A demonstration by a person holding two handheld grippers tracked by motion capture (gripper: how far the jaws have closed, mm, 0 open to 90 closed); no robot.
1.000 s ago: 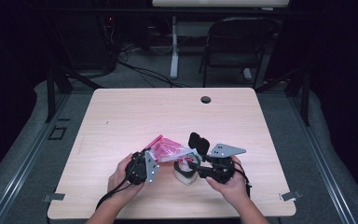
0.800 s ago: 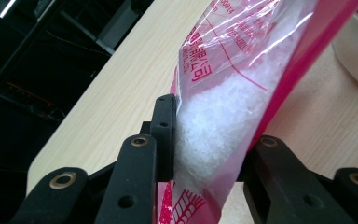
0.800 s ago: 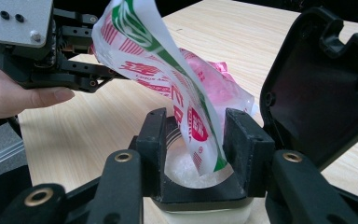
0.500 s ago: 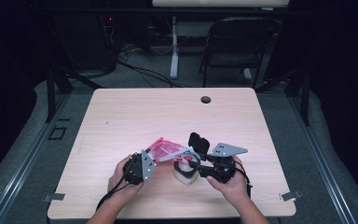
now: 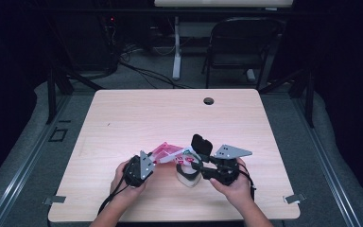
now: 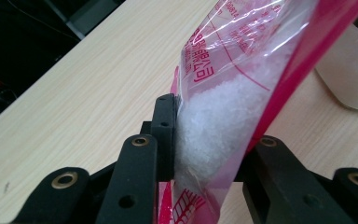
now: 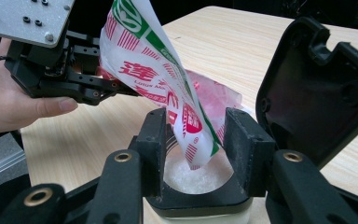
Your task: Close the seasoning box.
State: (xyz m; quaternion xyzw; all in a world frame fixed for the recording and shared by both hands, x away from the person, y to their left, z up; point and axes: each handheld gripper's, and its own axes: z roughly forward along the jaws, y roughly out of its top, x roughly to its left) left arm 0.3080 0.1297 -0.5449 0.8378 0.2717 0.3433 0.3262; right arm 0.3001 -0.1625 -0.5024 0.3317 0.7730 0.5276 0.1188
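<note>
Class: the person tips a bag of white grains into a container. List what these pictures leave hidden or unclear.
- Container fill depth: right gripper view, its black rim and the right tool cover the wall.
- Bag print: left gripper view, cut off by the top edge.
- Bag mouth: high view, too small.
- Container base: left gripper view, cut by the right edge.

The right gripper (image 7: 193,154) is clamping its two black jaws on the rim of a white container (image 7: 200,212), whose black hinged lid (image 7: 317,88) is standing open at the right. A printed red, white and green bag (image 7: 168,88) is hanging tilted, its lower corner dipping into the container's mouth above white granules (image 7: 191,179). At the upper left, the left gripper (image 7: 109,86), held by a hand (image 7: 14,100), is gripping the bag. The wooden table (image 7: 242,37) is running back toward its far edge.
</note>
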